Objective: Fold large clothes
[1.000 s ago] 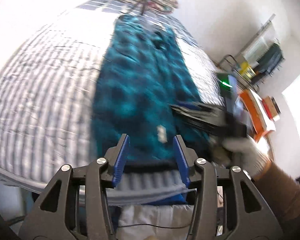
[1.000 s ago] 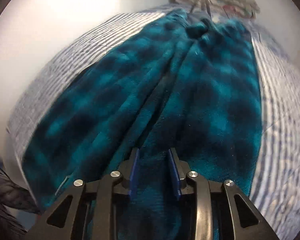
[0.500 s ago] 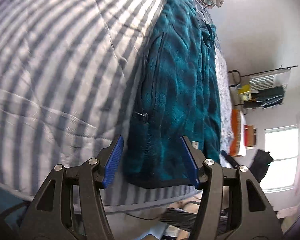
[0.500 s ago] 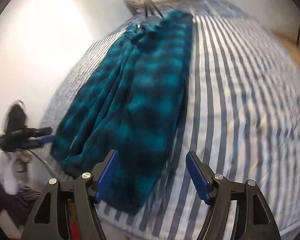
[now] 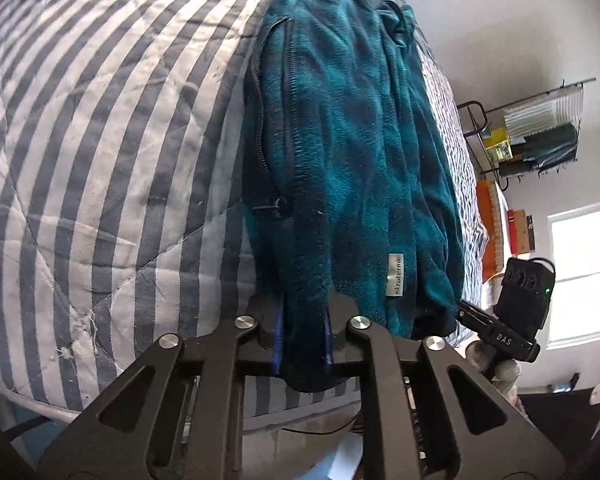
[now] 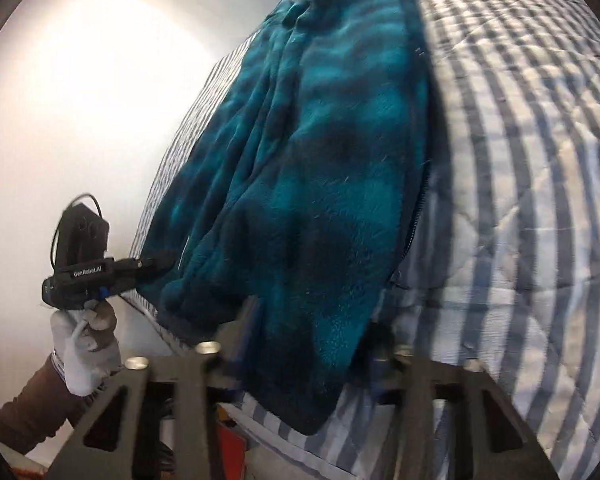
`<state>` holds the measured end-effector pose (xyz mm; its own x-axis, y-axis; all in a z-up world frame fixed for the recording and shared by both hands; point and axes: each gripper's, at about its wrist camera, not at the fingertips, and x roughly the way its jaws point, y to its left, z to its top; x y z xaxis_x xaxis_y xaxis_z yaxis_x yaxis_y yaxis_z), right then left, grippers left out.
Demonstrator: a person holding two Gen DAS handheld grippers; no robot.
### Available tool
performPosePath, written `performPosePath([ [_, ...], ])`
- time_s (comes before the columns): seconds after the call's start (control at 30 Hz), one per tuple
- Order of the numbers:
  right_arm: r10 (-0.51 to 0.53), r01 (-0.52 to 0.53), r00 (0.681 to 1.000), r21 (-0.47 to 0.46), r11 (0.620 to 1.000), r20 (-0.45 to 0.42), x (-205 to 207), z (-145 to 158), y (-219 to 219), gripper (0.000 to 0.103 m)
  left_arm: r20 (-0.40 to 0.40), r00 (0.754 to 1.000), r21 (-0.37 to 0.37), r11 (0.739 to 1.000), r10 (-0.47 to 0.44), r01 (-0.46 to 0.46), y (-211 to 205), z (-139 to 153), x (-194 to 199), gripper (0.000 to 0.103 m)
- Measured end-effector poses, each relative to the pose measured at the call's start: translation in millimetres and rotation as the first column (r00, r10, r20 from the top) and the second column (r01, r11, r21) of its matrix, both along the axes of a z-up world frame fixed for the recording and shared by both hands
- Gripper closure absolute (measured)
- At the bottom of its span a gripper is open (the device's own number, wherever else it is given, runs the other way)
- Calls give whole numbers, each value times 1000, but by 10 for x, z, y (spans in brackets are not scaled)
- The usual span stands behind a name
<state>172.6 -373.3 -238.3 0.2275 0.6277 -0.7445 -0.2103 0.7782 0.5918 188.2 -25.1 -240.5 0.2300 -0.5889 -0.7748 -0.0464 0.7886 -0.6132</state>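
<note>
A teal plaid fleece jacket (image 5: 352, 152) lies folded lengthwise on a striped bed quilt (image 5: 100, 140), its hem at the near edge. My left gripper (image 5: 302, 338) is shut on the hem's left corner. In the right wrist view the jacket (image 6: 300, 184) fills the middle, and my right gripper (image 6: 308, 344) straddles the hem's right corner with its jaws still apart, cloth between them. The left gripper also shows in the right wrist view (image 6: 100, 272), held by a gloved hand. The right gripper shows in the left wrist view (image 5: 512, 320) beside the hem.
The quilt (image 6: 520, 160) spreads wide on either side of the jacket. A metal rack with bags (image 5: 540, 136) and an orange item (image 5: 488, 224) stand beside the bed, near a window (image 5: 584, 276). A white wall (image 6: 80, 100) is on the other side.
Both grippers have come down to the jacket's near hem. The left gripper closed from wide open onto the hem's corner. The right gripper narrowed around the other corner.
</note>
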Motion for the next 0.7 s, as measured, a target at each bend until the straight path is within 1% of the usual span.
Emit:
performPosePath([
  [0.07, 4, -4, 1000, 10, 1000, 10, 15, 32, 29, 82, 16, 1000, -10, 1000, 2, -1, -15, 55, 6, 94],
  [0.17, -8, 7, 1000, 46, 999, 18, 22, 116, 25, 89, 39, 999, -38, 999, 15, -13, 38, 156, -35, 94],
  [0.23, -11, 10, 1000, 55, 998, 22, 3, 109, -2, 90, 55, 998, -24, 1000, 14, -12, 54, 189, -44, 94],
  [0.33, -1, 1, 1000, 9, 1000, -5, -1, -21, 30, 90, 36, 999, 20, 1000, 4, -5, 21, 95, -14, 94],
  [0.4, -5, 5, 1000, -1, 1000, -24, 32, -71, -6, 91, 37, 999, 34, 999, 1, -3, 1, 76, -3, 94],
  [0.5, -6, 6, 1000, 16, 1000, -14, 36, 16, 14, 92, 58, 998, 16, 1000, 2, -3, 6, 194, 17, 95],
  [0.57, -5, 5, 1000, 44, 999, 6, 33, 123, -24, 92, 71, 997, -22, 1000, 12, -10, 19, 325, 40, 95],
  [0.7, -21, 17, 999, 102, 995, 36, 100, 319, -71, 92, 114, 993, -54, 998, 17, -11, 1, 584, 117, 95],
])
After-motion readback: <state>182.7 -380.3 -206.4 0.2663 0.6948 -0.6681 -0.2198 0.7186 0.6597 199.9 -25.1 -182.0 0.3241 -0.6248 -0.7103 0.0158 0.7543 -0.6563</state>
